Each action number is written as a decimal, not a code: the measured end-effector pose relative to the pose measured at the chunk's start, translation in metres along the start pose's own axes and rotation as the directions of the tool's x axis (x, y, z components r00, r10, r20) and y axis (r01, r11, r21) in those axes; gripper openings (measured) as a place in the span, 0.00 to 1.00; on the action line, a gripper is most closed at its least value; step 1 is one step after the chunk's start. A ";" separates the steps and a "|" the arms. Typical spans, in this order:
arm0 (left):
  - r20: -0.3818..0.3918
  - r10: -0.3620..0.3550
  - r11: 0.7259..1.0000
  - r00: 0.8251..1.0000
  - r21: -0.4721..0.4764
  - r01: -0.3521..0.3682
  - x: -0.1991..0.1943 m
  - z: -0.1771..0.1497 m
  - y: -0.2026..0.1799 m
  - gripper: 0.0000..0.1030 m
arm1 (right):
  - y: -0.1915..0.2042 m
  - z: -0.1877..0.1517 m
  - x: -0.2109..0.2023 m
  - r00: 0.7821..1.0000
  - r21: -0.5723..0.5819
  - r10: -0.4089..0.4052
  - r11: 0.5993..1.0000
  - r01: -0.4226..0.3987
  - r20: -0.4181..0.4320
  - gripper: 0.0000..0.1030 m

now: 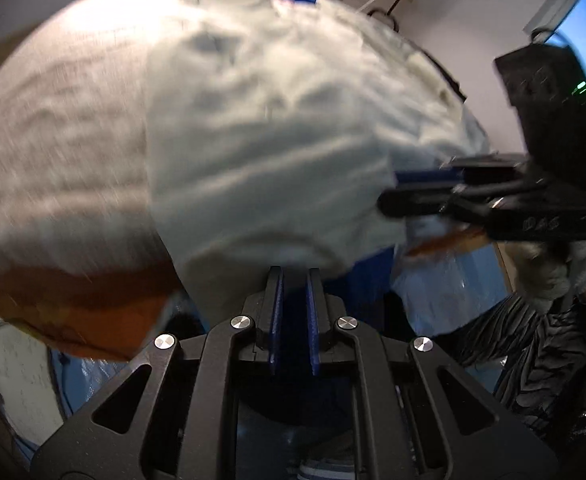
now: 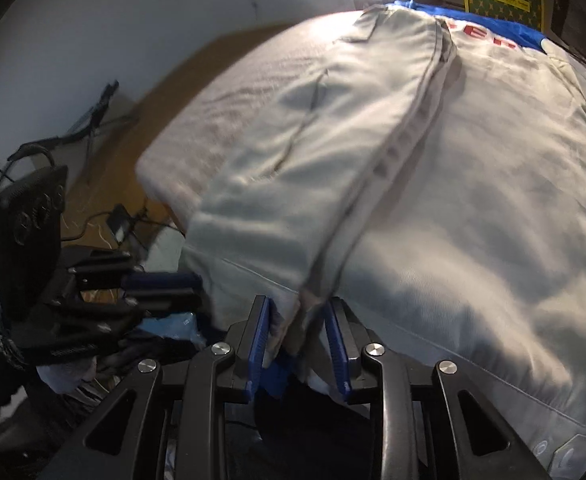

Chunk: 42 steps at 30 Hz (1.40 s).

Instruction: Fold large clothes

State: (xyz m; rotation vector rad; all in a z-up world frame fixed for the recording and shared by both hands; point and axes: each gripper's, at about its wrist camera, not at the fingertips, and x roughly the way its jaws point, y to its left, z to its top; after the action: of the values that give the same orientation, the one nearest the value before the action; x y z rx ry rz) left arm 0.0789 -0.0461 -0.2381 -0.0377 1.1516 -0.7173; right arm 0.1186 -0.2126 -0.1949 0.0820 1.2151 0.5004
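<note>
The large pale grey garment [image 2: 433, 184] lies spread over a bed, filling each view from about 9 to 3 o'clock, its near hem hanging at the bed's edge. The left claw [image 1: 293, 276] is nearly closed and seems to pinch that hem, though blur makes the contact uncertain. The right claw [image 2: 299, 332] stands partly apart with the doubled seam edge between its blue pads [image 2: 257, 344]; I cannot tell whether they press it. Probably both take the hem to lift one fold. A blue cloth [image 2: 489, 20] lies at 12 o'clock; free room stays there.
</note>
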 end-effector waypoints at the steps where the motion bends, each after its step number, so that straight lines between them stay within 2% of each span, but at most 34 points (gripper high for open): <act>1: -0.012 0.010 1.000 1.000 0.008 -0.010 0.004 -0.002 -0.001 0.08 | -0.003 0.000 0.000 1.000 0.004 0.003 1.000 -0.003 -0.004 0.26; 3: -0.012 0.021 0.999 1.000 0.042 -0.020 0.002 -0.008 -0.010 0.08 | -0.003 -0.001 -0.002 1.000 0.002 0.004 1.000 -0.004 -0.004 0.26; 5: 0.015 0.008 0.998 1.000 0.067 -0.009 -0.010 -0.010 -0.019 0.08 | -0.002 -0.003 -0.009 1.000 -0.002 0.006 1.000 -0.006 0.008 0.30; 9: 0.105 -0.016 0.996 0.994 0.094 0.007 -0.043 -0.006 -0.038 0.08 | -0.008 -0.006 -0.043 0.995 0.010 0.019 1.000 -0.020 0.099 0.32; 12: 0.170 -0.030 0.994 0.985 0.105 0.012 -0.061 0.008 -0.052 0.08 | -0.020 -0.014 -0.073 0.983 0.040 -0.030 0.999 0.023 0.180 0.39; 14: 0.202 -0.040 0.994 0.978 0.107 0.019 -0.067 0.022 -0.059 0.08 | -0.034 -0.023 -0.095 0.969 0.075 -0.069 0.996 0.052 0.239 0.51; 15: 0.218 -0.048 0.994 0.975 0.106 0.026 -0.070 0.029 -0.065 0.08 | -0.042 -0.027 -0.104 0.959 0.100 -0.092 0.993 0.068 0.267 0.53; 17: 0.236 -0.064 0.993 0.970 0.108 0.039 -0.071 0.042 -0.074 0.18 | -0.059 -0.036 -0.121 0.943 0.147 -0.131 0.985 0.089 0.305 0.54; 18: 0.240 -0.079 0.993 0.968 0.109 0.054 -0.070 0.049 -0.079 0.30 | -0.066 -0.040 -0.129 0.937 0.168 -0.150 0.981 0.100 0.315 0.54; 19: 0.239 -0.093 0.992 0.967 0.108 0.069 -0.070 0.053 -0.081 0.35 | -0.076 -0.045 -0.137 0.930 0.195 -0.173 0.974 0.114 0.325 0.54; 22: 0.218 -0.130 0.988 0.967 0.107 0.109 -0.062 0.070 -0.097 0.35 | -0.103 -0.060 -0.159 0.906 0.270 -0.239 0.951 0.147 0.349 0.62; 27: 0.195 -0.134 0.982 0.972 0.159 0.104 -0.047 0.096 -0.133 0.35 | -0.158 -0.090 -0.199 0.867 0.412 -0.330 0.896 0.164 0.373 0.64; 30: 0.167 -0.162 0.976 0.973 0.174 0.133 -0.032 0.115 -0.151 0.35 | -0.188 -0.110 -0.219 0.841 0.481 -0.392 0.857 0.185 0.374 0.68; 33: 0.148 -0.169 0.975 0.974 0.170 0.143 -0.018 0.128 -0.162 0.35 | -0.212 -0.128 -0.233 0.830 0.542 -0.426 0.820 0.186 0.360 0.69; 37: 0.122 -0.191 0.976 0.974 0.131 0.175 0.001 0.143 -0.166 0.35 | -0.256 -0.154 -0.246 0.837 0.657 -0.433 0.744 0.121 0.336 0.69; 39: 0.116 -0.196 0.977 0.974 0.111 0.183 0.008 0.147 -0.164 0.35 | -0.280 -0.164 -0.244 0.848 0.721 -0.434 0.686 0.092 0.305 0.69; 42: 0.111 -0.186 0.979 0.976 0.100 0.175 0.016 0.149 -0.159 0.35 | -0.306 -0.170 -0.230 0.872 0.781 -0.403 0.623 0.038 0.279 0.71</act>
State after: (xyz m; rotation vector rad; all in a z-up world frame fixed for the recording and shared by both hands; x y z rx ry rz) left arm 0.1287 -0.2272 -0.1264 -0.1101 1.0076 -0.9159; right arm 0.0049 -0.6138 -0.1531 0.7259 0.8939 -0.2962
